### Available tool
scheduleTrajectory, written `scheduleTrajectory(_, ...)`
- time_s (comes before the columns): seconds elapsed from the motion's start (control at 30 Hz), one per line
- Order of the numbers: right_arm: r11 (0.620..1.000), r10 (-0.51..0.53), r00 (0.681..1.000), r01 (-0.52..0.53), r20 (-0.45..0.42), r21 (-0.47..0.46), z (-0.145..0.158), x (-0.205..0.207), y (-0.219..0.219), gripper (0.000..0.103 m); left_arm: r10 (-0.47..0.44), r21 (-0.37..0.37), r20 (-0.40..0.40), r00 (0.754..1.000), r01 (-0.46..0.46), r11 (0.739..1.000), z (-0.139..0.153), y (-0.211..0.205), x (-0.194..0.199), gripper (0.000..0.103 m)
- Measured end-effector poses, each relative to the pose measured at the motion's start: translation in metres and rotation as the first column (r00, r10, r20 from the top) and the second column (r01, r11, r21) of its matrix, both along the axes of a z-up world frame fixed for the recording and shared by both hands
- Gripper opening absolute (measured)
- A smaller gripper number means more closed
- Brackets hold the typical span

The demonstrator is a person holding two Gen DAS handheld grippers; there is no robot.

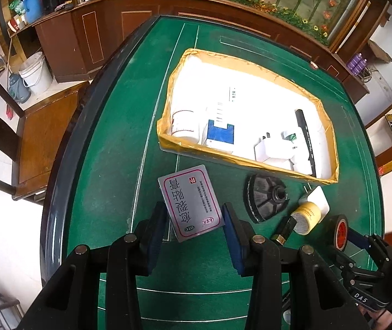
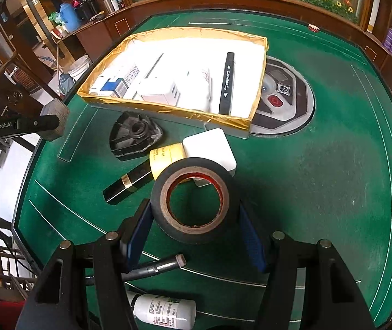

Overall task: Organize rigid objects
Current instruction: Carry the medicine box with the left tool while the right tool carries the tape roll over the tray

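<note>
My left gripper [image 1: 194, 220] is shut on a flat silver medicine box [image 1: 190, 202] with red Chinese print, held above the green table. My right gripper [image 2: 194, 218] is shut on a roll of black tape [image 2: 194, 200], which also shows in the left wrist view [image 1: 341, 232]. The yellow-taped cardboard box [image 1: 253, 162] lies beyond, its white inside holding a white bottle [image 1: 185, 123], a blue-and-white carton [image 1: 220, 134], white chargers [image 1: 273, 148] and a black remote [image 2: 227, 82]. The left gripper with the silver box shows at the left of the right wrist view [image 2: 54, 119].
On the table in front of the box lie a black fan-shaped plastic part [image 2: 134, 136], a yellow tape roll [image 2: 165, 158], a white square adapter [image 2: 209, 148] and a black-and-gold lipstick tube [image 2: 128, 184]. A white bottle [image 2: 165, 312] and a metal rod [image 2: 157, 266] lie near me. A grey control panel [image 2: 281, 96] is set in the table.
</note>
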State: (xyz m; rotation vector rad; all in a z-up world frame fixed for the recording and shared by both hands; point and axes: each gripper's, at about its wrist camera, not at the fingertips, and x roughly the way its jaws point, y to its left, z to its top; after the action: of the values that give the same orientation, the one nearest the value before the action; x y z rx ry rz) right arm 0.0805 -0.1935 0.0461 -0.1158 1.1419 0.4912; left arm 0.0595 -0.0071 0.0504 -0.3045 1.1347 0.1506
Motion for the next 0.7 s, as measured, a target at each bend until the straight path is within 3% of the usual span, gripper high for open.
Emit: scheduleTrajectory(0.7,0.999,0.03,0.999,-0.03,0.022,0.039,0.015,0.012,0.023,0.061,-0.027,0.044,0.011,1.0,0.026,0.999,0.015,0.001,0.016,0.043)
